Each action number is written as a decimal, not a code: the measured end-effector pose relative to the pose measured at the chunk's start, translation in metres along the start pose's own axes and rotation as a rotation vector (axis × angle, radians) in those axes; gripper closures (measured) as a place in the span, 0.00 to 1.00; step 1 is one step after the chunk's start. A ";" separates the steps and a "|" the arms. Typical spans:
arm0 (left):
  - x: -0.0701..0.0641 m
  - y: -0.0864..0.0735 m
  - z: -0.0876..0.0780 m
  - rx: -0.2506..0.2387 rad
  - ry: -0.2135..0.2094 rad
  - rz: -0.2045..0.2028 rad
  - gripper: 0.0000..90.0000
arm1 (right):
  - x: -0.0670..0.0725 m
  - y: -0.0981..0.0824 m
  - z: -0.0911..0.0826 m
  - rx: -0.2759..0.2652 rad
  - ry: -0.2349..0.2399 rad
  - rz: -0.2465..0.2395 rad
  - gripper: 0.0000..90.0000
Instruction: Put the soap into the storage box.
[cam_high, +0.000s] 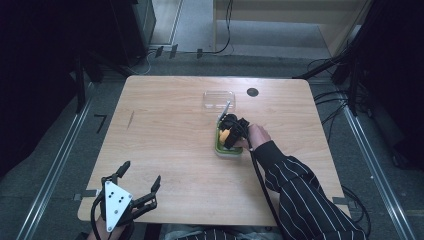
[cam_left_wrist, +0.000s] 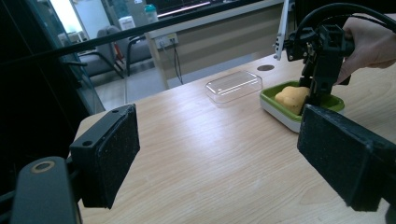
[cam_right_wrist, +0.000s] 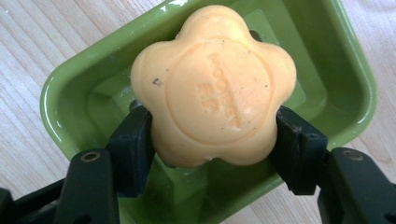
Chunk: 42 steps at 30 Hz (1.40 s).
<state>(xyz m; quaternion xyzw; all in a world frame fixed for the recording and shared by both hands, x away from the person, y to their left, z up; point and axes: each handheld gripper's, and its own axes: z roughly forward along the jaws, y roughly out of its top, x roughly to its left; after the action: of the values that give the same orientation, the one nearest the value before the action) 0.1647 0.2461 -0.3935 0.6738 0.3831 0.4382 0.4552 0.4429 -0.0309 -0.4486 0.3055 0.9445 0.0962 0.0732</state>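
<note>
An orange flower-shaped soap (cam_right_wrist: 215, 84) lies over a green soap dish (cam_right_wrist: 70, 93), and my right gripper (cam_right_wrist: 215, 140) is shut on it, one jaw on each side. From above, the soap (cam_high: 225, 135) and dish (cam_high: 222, 149) sit right of the table's middle, under the right gripper (cam_high: 229, 134). I cannot tell whether the soap touches the dish floor. My left gripper (cam_high: 141, 172) hangs open over the near left edge with nothing between its jaws. The left gripper (cam_left_wrist: 229, 156) looks across at the soap (cam_left_wrist: 292, 98) in the dish (cam_left_wrist: 280, 112).
A clear plastic lid (cam_high: 219, 99) lies just beyond the dish, toward the far edge. A dark round hole (cam_high: 252, 92) sits in the tabletop to its right. Bare wood (cam_high: 165, 135) spreads across the left half. Cables and dark equipment surround the table.
</note>
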 end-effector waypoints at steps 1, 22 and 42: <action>0.000 0.000 0.000 0.001 0.000 0.000 0.14 | 0.000 0.000 0.000 -0.001 0.002 -0.001 0.41; 0.000 0.000 0.001 -0.003 -0.001 -0.003 0.14 | 0.000 -0.007 -0.020 -0.040 0.023 0.023 0.15; 0.000 0.000 0.001 -0.005 -0.002 -0.005 0.14 | 0.001 -0.043 -0.044 -0.030 0.044 0.072 0.06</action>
<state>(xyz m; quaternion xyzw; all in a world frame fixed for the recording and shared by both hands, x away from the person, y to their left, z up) 0.1658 0.2458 -0.3937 0.6720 0.3832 0.4372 0.4586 0.4094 -0.0704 -0.4157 0.3358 0.9328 0.1196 0.0537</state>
